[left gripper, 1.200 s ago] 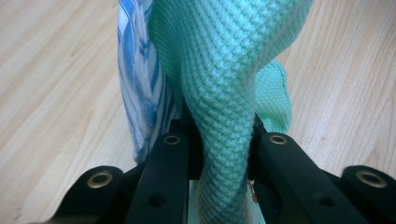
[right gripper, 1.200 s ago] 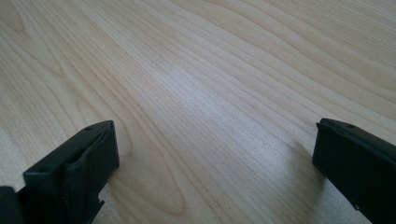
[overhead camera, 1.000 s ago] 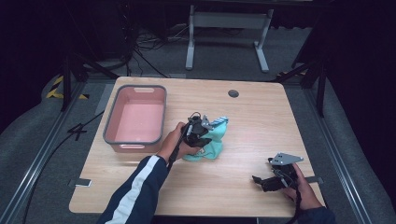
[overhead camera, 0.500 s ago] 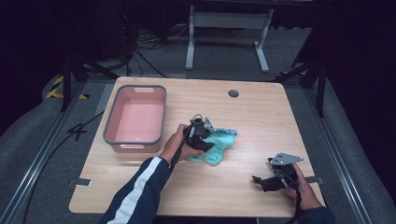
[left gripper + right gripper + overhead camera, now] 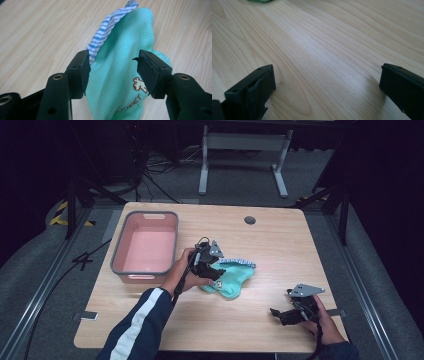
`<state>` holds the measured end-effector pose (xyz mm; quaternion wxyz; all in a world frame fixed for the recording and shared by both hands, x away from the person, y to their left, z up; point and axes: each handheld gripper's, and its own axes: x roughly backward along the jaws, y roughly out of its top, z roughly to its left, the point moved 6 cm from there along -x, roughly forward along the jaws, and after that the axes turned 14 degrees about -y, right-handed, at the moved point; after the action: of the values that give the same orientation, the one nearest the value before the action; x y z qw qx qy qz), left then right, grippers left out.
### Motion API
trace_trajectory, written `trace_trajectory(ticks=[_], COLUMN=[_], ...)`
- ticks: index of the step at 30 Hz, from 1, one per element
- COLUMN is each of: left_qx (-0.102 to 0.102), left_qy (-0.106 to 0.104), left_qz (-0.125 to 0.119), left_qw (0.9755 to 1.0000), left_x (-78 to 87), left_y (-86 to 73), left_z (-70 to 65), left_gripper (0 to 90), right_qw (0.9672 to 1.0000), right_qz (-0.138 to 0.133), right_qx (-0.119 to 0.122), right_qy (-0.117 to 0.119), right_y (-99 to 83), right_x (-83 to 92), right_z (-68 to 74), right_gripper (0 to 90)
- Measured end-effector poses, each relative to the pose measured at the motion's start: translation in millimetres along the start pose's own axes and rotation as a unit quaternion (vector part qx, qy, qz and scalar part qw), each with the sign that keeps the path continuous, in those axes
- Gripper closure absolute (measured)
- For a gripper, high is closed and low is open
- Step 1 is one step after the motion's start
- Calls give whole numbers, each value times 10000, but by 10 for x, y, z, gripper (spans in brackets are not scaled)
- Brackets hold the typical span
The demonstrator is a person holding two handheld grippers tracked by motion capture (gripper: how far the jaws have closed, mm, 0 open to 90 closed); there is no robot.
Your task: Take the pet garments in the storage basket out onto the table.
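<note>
At the far left of the wooden table [image 5: 150, 320] we see a pink basin [image 5: 146, 248] — rectangular, with rounded corners, a grey rim and smooth plastic walls. Just right of it our left gripper [image 5: 214, 273] hovers at the near-left edge of the teal cloth [image 5: 232, 279], a soft, crumpled piece lying near the middle of the table. In the left gripper view the weave of the teal cloth [image 5: 120, 70] shows as a fine dotted mesh, with a brown printed motif and letters near the bottom, and a blue-and-white striped band [image 5: 110, 25] running along its far edge. The jaws have just been opening: the two black, blocky pads [image 5: 81, 70] stand apart with the cloth lying between them, not pinched. On top of this gripper sits a grey three-cornered plate [image 5: 216, 249]. Further right, near the table's near-right corner, our right gripper [image 5: 281, 315] rests low over the bare wood, its jaws spread wide with nothing between them — the right gripper view shows pale, streaky grain [image 5: 327, 57] there.
</note>
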<state>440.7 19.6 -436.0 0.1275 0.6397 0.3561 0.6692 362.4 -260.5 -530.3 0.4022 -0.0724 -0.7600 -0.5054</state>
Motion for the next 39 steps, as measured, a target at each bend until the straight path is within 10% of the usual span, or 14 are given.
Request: trace_trajectory(ticks=[12, 39], left_qx=[-238, -254], left_qy=[82, 401], left_qz=[21, 643], left_qw=[9997, 9968], left_x=[258, 734], left_y=[-128, -987], left_z=[-168, -339], left_gripper=[339, 275], right_qw=[10000, 10000], right_qz=[5, 0], right_qx=[-8, 0], right_qy=[1, 2], right_y=[0, 0], right_x=[1, 0], right_z=[1, 0], right_gripper=[6, 6])
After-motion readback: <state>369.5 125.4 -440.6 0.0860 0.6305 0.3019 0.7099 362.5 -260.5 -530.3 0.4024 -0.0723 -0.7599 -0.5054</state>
